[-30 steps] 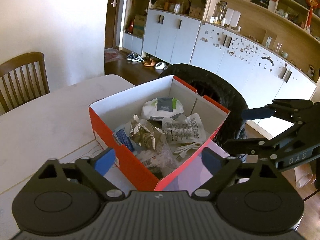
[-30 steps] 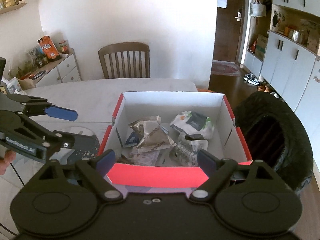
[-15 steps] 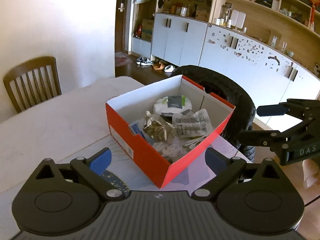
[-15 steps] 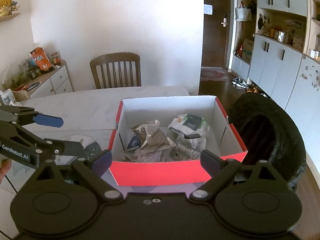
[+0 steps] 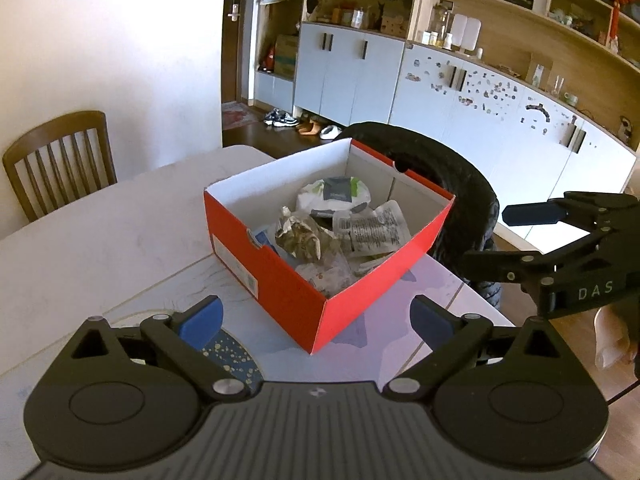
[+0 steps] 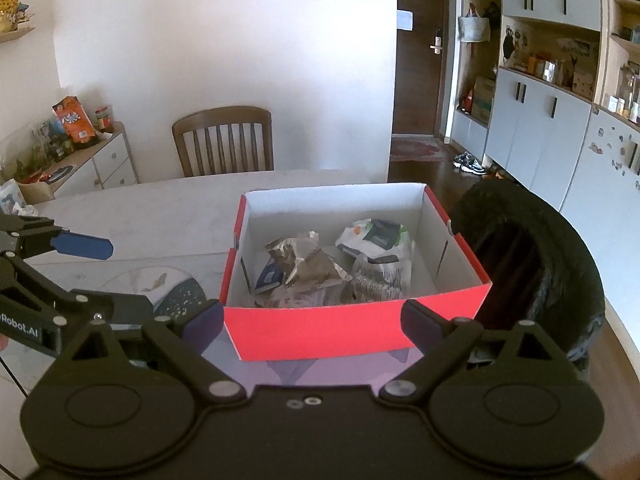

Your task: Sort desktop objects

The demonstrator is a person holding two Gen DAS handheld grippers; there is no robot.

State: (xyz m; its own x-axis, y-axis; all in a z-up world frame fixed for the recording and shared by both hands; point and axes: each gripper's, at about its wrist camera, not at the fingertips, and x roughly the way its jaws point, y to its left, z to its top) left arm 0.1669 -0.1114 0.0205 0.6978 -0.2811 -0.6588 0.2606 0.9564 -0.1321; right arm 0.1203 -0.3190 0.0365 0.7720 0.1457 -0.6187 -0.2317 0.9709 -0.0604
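Box [image 5: 280,280]: red outside, white inside, lidless, standing on the table [image 5: 100,240] near its far right corner, partly on a pale purple mat [image 5: 384,320]. Contents, heaped loosely: white wipes pack [image 5: 336,196] with dark label, toward the far wall; crumpled foil wrapper [image 5: 300,236], centre left; clear printed pouch [image 5: 372,228], right of the wrapper and touching it; small blue packet [image 6: 269,274], against the left wall; more clear packaging under these, not legible. Left gripper [image 5: 316,320]: jaws wide apart, nothing between the blue pads, held short of the box's near corner and above the mat. Right gripper [image 6: 312,322]: jaws wide apart, empty, facing the box's long red side, its pads flanking that wall without touching it. Each gripper shows in the other's view, off to the side, clear of the box. Plate [image 6: 180,292]: dark blue, speckled, on the table left of the box, partly hidden by the left gripper. Black chair [image 6: 532,264]: round-backed, just beside the table's right edge, behind the box. Wooden chair [image 6: 224,140]: slatted back, at the table's far side by the white wall. Cabinets [image 5: 480,92]: pale, along the right wall, open shelves above.
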